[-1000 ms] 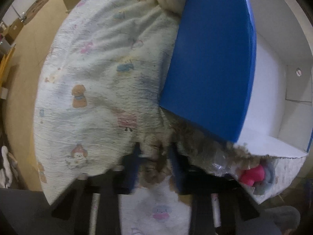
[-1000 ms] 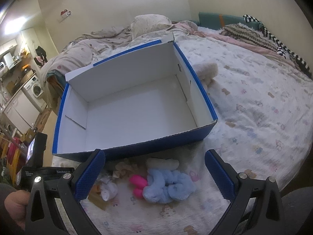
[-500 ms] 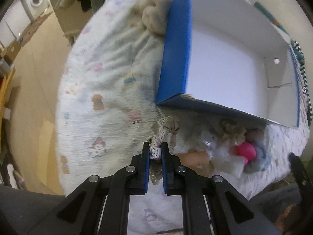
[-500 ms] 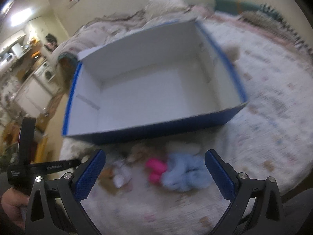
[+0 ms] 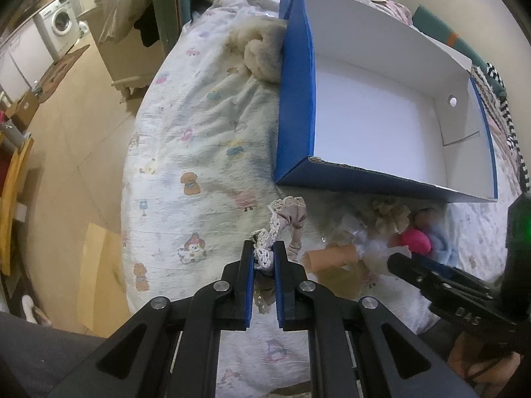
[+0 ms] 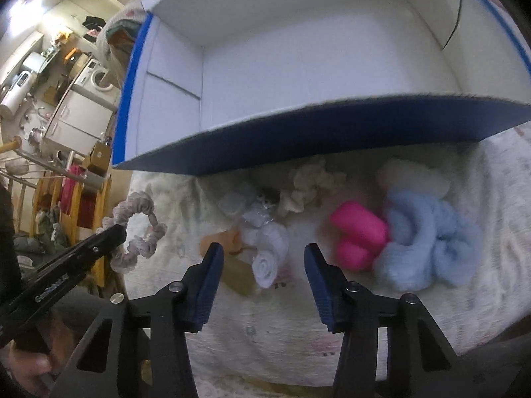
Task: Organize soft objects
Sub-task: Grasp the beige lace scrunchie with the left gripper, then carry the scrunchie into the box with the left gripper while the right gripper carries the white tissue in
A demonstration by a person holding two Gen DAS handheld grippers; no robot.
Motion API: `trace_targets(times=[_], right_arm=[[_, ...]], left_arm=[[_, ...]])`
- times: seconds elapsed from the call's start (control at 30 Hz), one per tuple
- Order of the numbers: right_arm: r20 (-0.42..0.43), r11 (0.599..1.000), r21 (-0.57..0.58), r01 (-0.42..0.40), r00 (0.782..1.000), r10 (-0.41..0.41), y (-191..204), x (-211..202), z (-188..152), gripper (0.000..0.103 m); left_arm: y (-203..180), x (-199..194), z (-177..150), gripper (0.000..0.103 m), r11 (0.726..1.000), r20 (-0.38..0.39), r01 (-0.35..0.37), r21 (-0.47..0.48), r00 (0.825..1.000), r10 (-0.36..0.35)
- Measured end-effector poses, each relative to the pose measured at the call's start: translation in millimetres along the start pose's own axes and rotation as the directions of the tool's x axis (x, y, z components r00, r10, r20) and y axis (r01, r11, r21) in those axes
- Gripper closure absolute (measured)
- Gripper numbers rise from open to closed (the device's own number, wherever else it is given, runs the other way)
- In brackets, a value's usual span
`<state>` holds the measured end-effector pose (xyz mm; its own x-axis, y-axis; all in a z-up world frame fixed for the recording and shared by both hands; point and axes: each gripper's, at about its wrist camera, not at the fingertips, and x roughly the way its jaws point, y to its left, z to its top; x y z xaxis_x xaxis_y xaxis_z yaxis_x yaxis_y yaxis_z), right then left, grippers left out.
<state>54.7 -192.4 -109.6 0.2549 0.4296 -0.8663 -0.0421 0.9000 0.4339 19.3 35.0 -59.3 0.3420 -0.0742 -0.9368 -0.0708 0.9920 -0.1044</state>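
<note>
My left gripper (image 5: 264, 252) is shut on a beige lace-trimmed scrunchie (image 5: 285, 222) and holds it above the bed, left of the pile; it also shows in the right wrist view (image 6: 136, 232). An open blue box with a white inside (image 5: 295, 99) lies behind, with nothing in it. My right gripper (image 6: 262, 255) is open, low over a rolled white cloth (image 6: 268, 255). To its right lie a pink soft item (image 6: 360, 232), a light blue fluffy item (image 6: 428, 235), a white fluffy item (image 6: 415, 175) and a cream scrunchie (image 6: 312, 185).
A tan roll (image 5: 332, 257) and crinkled clear wrapping (image 6: 252, 209) lie in the pile. A cream fluffy toy (image 5: 262, 53) rests against the box's far left side. The bed edge (image 5: 132, 199) drops to the floor at left; a washing machine (image 5: 59, 26) stands beyond.
My left gripper has lifted with the scrunchie held and pulled back from the pile. My right gripper has come down and forward, close over the rolled white cloth.
</note>
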Motion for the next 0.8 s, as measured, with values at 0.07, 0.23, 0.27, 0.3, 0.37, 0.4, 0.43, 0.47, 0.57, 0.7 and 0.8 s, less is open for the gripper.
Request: trace_targets(times=[0.07, 0.23, 0.27, 0.3, 0.37, 0.4, 0.43, 0.47, 0.57, 0.7, 0.8], right_arm=[[-0.015, 1.0, 0.006, -0.003, 1.0, 0.003, 1.2, 6.2, 0.1, 0.067], [-0.033, 1.0, -0.009, 0.005, 0.999, -0.006, 1.9, 6.3, -2.3, 0.088], [-0.033, 1.0, -0.01, 0.004, 0.999, -0.005, 1.1, 4.1, -2.9, 0.091], [-0.031, 1.0, -0.009, 0.003, 1.0, -0.003, 0.1, 4.0, -2.8, 0.092], [-0.025, 1.0, -0.011, -0.007, 1.0, 0.007, -0.4, 1.5, -3.4, 0.095], [-0.018, 1.0, -0.015, -0.008, 1.0, 0.007, -0.7, -1.5, -4.0, 0.095], [-0.008, 1.0, -0.022, -0.01, 1.0, 0.01, -0.4, -5.7, -4.7, 0.095], [0.005, 1.0, -0.027, -0.013, 1.0, 0.014, 0.1, -9.0, -4.8, 0.096], [0.042, 0.999, -0.033, -0.029, 0.999, 0.03, 0.5, -26.7, -6.4, 0.096], [0.097, 0.997, -0.041, -0.058, 0.993, 0.061, -0.1, -56.9, -7.7, 0.096], [0.136, 0.995, -0.049, -0.087, 0.986, 0.093, 0.3, -80.2, -5.5, 0.096]], left_arm=[[-0.2, 2.2, 0.5, 0.093, 1.0, 0.001, 0.003, 0.003, 1.0, -0.003], [-3.2, 2.5, 0.3, 0.093, 1.0, 0.003, 0.004, 0.008, 1.0, -0.004], [-3.9, 1.9, 0.1, 0.093, 1.0, 0.005, 0.003, 0.009, 1.0, -0.003], [-4.4, 1.3, -0.1, 0.093, 1.0, 0.009, 0.0, 0.009, 1.0, 0.0], [-5.3, 0.3, -0.4, 0.093, 1.0, 0.014, -0.003, 0.011, 1.0, 0.003], [-5.7, -0.5, -0.5, 0.093, 1.0, 0.017, -0.005, 0.01, 1.0, 0.005], [-6.3, -1.1, -0.7, 0.093, 1.0, 0.018, -0.006, 0.01, 1.0, 0.006], [-7.0, -2.3, -1.1, 0.093, 1.0, 0.021, -0.007, 0.009, 1.0, 0.007], [-10.7, -7.7, -3.0, 0.093, 1.0, 0.04, -0.016, 0.02, 0.999, 0.015], [-15.0, -24.0, -2.1, 0.093, 0.999, 0.086, -0.024, 0.029, 0.996, 0.021], [-20.8, -42.0, 2.6, 0.093, 0.999, 0.141, -0.029, 0.04, 0.99, 0.023]])
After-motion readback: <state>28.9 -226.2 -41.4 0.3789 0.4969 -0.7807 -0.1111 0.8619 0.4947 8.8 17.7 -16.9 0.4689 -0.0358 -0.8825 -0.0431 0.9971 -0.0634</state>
